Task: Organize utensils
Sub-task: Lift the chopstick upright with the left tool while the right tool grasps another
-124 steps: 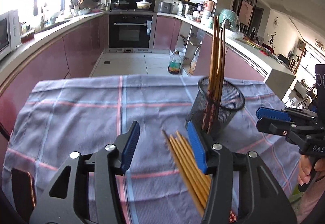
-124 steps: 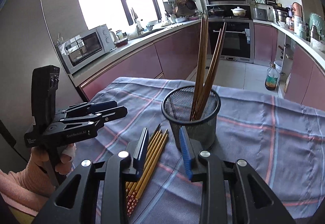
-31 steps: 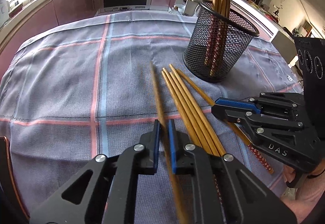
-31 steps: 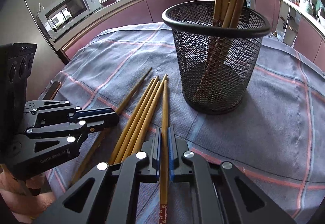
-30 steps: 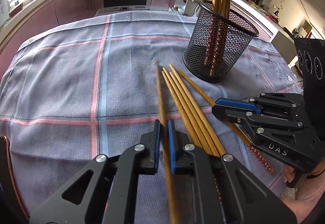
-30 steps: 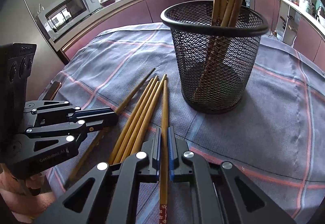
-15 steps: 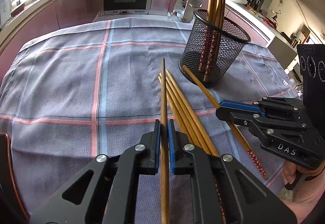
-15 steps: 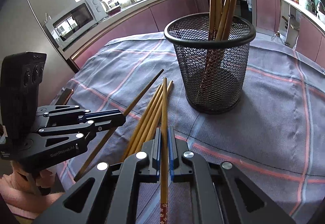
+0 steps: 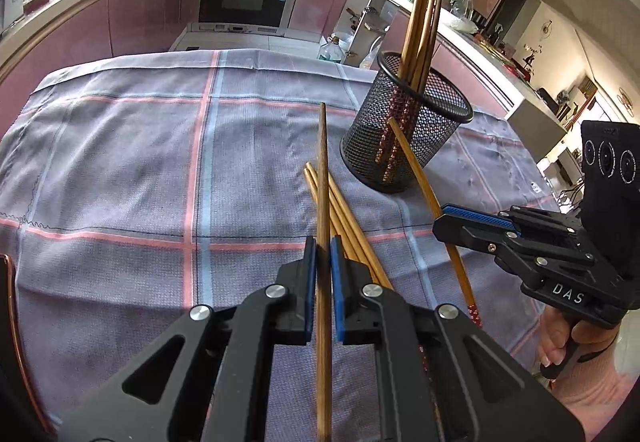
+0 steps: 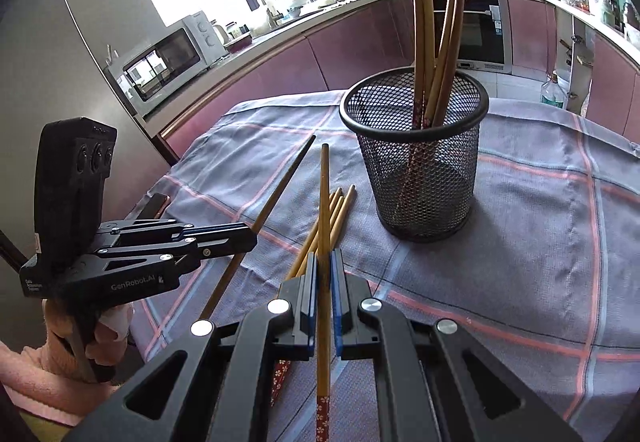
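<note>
left gripper (image 9: 322, 242) clamped on dark chopstick (image 9: 322, 177), tip raised over checked cloth (image 9: 120, 161) | loose chopsticks (image 9: 340, 209) flat on cloth between grippers | right gripper (image 10: 324, 256) pinching flower-ended chopstick (image 10: 324, 193), angled toward mesh cup (image 10: 420, 177) holding upright chopsticks

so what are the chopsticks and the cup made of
Chopsticks: probably wood or bamboo, going by the tan-brown matte shafts; the butt ends carry a red floral pattern, perhaps paint or lacquer. Cup: black metal wire mesh with a solid rim, apparently coated; you can see through it.
</note>
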Tool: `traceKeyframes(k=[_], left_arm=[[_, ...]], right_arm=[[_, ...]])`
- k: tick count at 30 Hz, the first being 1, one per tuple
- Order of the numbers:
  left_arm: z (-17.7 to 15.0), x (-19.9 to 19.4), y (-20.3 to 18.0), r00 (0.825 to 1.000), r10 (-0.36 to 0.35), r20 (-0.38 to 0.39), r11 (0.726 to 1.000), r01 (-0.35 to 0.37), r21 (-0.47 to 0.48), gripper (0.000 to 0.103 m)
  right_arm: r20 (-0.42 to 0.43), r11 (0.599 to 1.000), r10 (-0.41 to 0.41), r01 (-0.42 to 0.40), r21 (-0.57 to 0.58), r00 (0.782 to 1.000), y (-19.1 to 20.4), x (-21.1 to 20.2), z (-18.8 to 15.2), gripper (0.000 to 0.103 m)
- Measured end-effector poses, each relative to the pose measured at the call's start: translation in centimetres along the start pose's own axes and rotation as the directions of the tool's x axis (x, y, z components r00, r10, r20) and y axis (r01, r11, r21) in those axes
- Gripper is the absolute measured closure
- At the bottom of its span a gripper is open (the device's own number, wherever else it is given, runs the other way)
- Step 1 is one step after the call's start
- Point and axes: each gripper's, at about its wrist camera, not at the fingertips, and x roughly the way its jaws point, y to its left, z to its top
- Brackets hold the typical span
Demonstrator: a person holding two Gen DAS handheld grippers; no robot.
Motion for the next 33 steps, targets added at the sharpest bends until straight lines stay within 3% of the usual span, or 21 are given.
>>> traceKeyframes(k=[16, 22, 33], left_arm=[[1.3, -3.1, -0.1, 0.991, -0.102, 0.087, 0.993, 0.106, -0.045, 0.095], [2.2, -4.8, -0.7, 0.979, -0.155, 0.135, 0.986, 0.161, -0.034, 0.095], [4.1, -8.3, -2.5, 0.958, -0.176, 0.228, 0.984, 0.173, 0.032, 0.095]], right_arm=[[0.129, 0.999, 0.021, -0.017, -0.029, 0.991, 0.8, -3.7, 1.4, 0.098], [0.185, 0.999, 0.017, -0.011, -0.037, 0.983, 1.1, -5.1, 2.1, 0.098], [0.261, 0.998, 0.007, 0.009, -0.059, 0.965, 1.3, -7.0, 3.8, 0.098]])
